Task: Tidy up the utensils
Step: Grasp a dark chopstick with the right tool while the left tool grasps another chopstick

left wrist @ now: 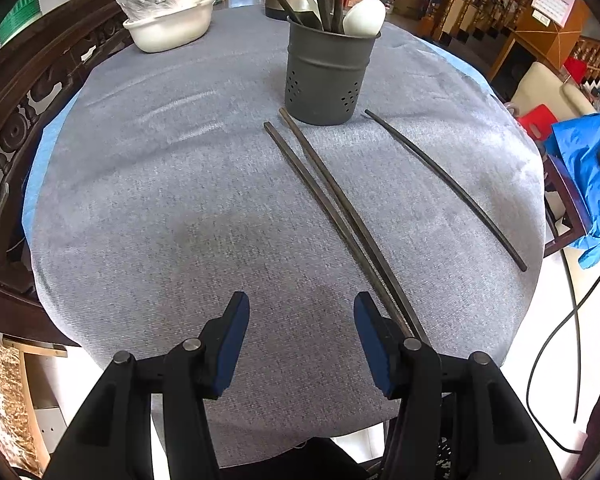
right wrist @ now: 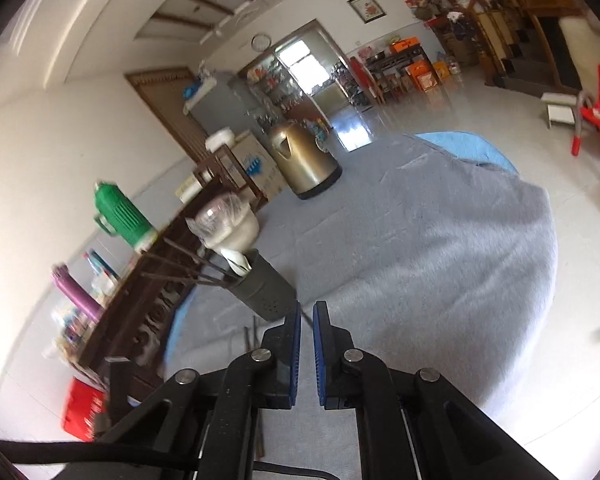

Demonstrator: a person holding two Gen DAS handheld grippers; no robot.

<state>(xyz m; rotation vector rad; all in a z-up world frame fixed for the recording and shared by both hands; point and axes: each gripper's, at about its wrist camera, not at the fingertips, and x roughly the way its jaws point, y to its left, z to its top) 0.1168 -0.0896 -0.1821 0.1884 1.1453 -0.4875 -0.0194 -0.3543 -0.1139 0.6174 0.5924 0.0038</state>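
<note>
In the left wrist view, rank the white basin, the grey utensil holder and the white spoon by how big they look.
Largest to smallest as they appear:
1. grey utensil holder, though it sits nearer the camera
2. white basin, close behind, so true order against the holder is unsure
3. white spoon, only its bowl showing

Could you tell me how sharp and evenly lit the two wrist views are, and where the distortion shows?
Left wrist view: sharp, soft even light; fisheye bends the three chopsticks and rounds the grey cloth. Right wrist view: tilted and motion-blurred, worst at the red box and the utensil holder; bright window glare on the floor.
</note>
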